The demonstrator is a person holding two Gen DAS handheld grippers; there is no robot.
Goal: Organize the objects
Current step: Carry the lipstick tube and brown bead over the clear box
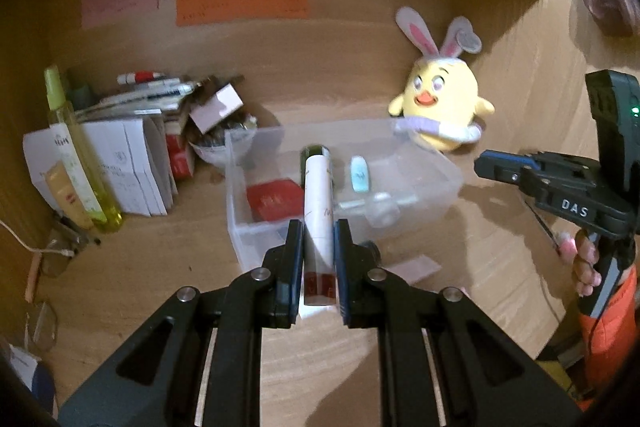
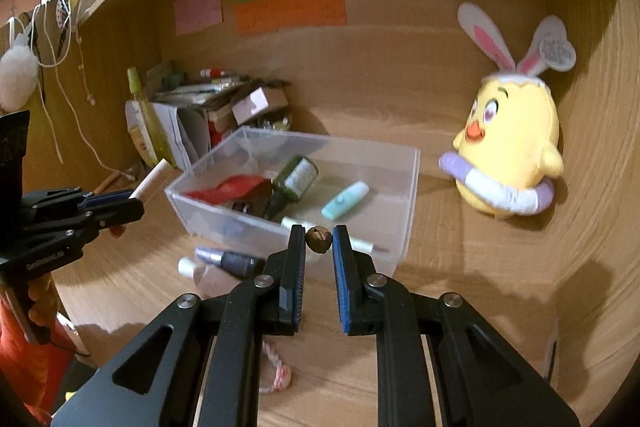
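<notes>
My left gripper [image 1: 318,227] is shut on a white tube [image 1: 318,203] with a dark red end, held above the front of the clear plastic box [image 1: 240,227]. It also shows in the right wrist view [image 2: 110,205], left of the box [image 2: 404,223]. My right gripper [image 2: 319,231] is shut on a small brown ball-like object [image 2: 319,239] over the box's near wall. In the box lie a dark green bottle [image 2: 292,183], a red item [image 2: 228,187], a mint tube [image 2: 345,201] and a white stick [image 2: 360,243].
A yellow chick plush [image 2: 508,155] leans at the back right. Papers, boxes and a yellow-green bottle [image 1: 76,155] crowd the back left corner. A purple-capped bottle [image 2: 224,261] and a pink-white cord [image 2: 276,367] lie on the desk before the box. A shelf runs overhead.
</notes>
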